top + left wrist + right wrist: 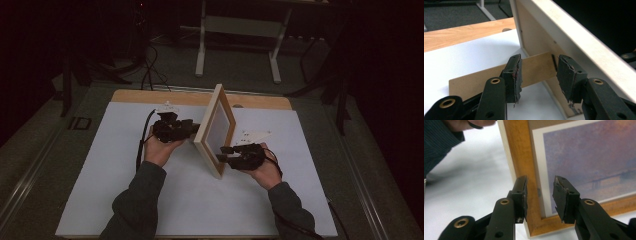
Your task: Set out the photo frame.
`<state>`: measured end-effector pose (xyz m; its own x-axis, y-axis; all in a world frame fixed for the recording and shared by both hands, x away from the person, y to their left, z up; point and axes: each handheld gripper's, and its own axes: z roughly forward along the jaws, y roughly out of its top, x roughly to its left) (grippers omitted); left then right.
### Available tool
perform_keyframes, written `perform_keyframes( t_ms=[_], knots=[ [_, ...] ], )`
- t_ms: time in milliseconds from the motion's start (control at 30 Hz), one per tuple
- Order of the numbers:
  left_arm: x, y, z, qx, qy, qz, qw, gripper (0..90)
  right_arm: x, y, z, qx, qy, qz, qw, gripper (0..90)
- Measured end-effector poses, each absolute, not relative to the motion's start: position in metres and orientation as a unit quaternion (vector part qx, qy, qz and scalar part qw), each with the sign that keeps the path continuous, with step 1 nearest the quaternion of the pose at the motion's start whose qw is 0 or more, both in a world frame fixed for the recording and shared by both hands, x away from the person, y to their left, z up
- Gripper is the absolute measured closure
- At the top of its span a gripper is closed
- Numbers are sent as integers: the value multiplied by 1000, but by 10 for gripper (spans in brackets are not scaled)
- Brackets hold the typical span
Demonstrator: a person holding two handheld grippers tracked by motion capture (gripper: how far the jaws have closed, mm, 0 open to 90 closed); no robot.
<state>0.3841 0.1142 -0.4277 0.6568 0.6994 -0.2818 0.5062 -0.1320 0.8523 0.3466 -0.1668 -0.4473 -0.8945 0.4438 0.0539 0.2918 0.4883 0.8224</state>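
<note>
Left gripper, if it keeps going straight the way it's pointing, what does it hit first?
Most likely the brown support strut hinged out from the back of the picture frame. The left gripper stands with open jaws on either side of it, so the strut would slide between them; depth is hard to judge.

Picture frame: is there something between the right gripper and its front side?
Nothing visible is in the way. The right gripper, jaws open, faces the bare front of the picture frame near its lower corner on the white table cover.
</note>
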Motion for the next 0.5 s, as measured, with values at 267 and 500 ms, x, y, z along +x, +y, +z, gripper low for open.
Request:
perform_keyframes(
  t_ms=[267,500],
  knots=[
    [375,121,-413,719,418,97,547,538,347,-176,-452,224,859,454,82,622],
    [363,118,-403,713,414,90,559,496,349,-181,-455,234,857,451,82,620]
  ],
)
